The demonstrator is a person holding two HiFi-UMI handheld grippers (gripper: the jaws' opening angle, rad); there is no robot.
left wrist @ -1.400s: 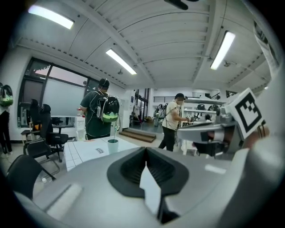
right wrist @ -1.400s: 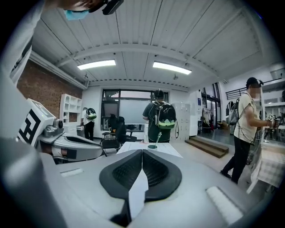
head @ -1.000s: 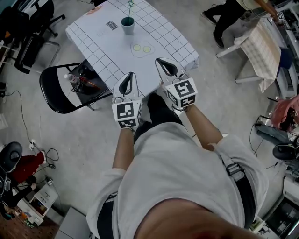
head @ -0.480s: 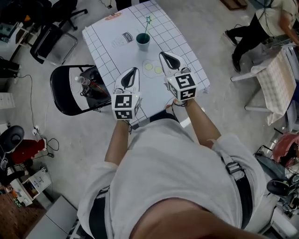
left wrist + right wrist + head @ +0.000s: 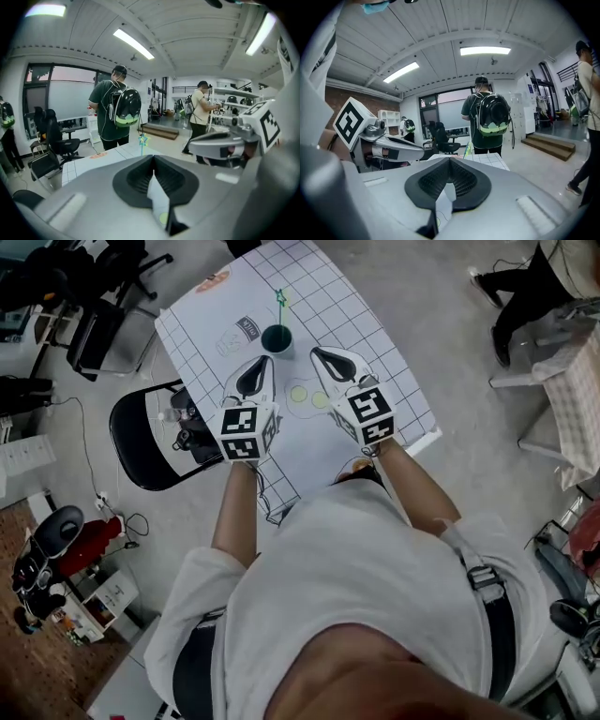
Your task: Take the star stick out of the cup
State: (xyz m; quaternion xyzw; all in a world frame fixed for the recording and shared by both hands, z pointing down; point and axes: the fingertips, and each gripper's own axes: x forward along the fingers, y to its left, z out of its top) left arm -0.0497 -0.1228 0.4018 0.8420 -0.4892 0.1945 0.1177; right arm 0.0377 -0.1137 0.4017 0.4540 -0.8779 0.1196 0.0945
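One view only, the head view, shows the cup (image 5: 277,337).

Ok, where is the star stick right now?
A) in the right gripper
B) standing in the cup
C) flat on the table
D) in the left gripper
B: the star stick stands in the cup; the left gripper and right gripper are shut, empty.

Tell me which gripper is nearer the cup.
The left gripper: in the head view its shut fingers end right beside the cup holding the star stick; the right gripper stands farther off, to the cup's right.
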